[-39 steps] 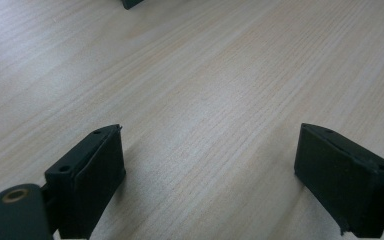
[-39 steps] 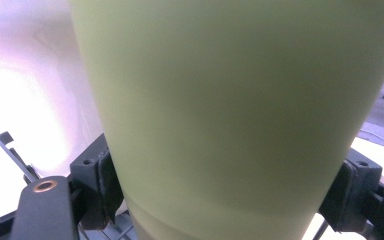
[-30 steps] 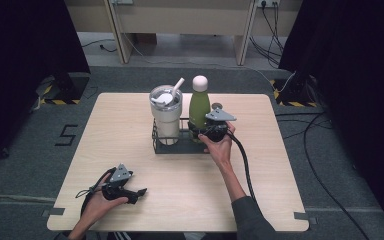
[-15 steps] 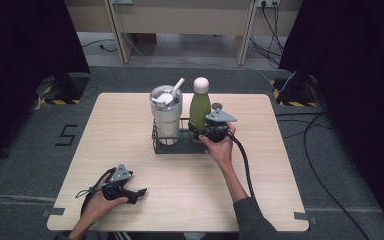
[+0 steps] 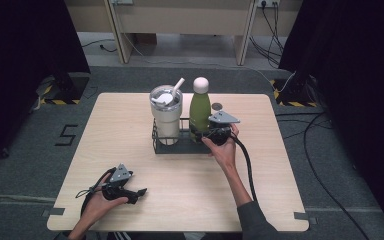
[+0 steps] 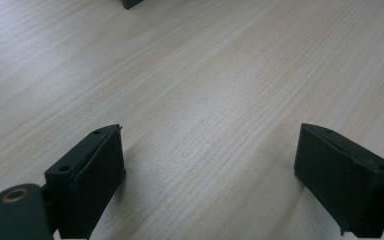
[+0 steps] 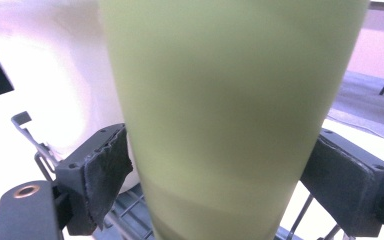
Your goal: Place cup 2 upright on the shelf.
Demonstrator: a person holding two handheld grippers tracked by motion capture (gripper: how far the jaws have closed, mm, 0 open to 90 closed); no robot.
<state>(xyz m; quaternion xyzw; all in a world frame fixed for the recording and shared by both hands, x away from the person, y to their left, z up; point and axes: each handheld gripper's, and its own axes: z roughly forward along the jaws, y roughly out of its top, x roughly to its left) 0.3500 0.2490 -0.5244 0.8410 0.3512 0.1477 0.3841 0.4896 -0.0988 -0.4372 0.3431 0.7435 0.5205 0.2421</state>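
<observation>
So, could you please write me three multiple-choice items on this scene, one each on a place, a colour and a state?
1. Where does the bottle stand?
A. In the black wire rack, beside the tumbler
B. Lying flat at the table's near edge
C. On the floor

2. What colour is the bottle's body?
A. Red
B. Green
C. Blue

3. How is the left tool?
A. Shut on the tumbler
B. Shut on a cable
C. Open, over bare table

Answers: 1 A, as the high view shows both upright in the rack; 2 B, as the right tool frames a green body; 3 C, as the left gripper view shows the jaws wide apart over bare wood.
</observation>
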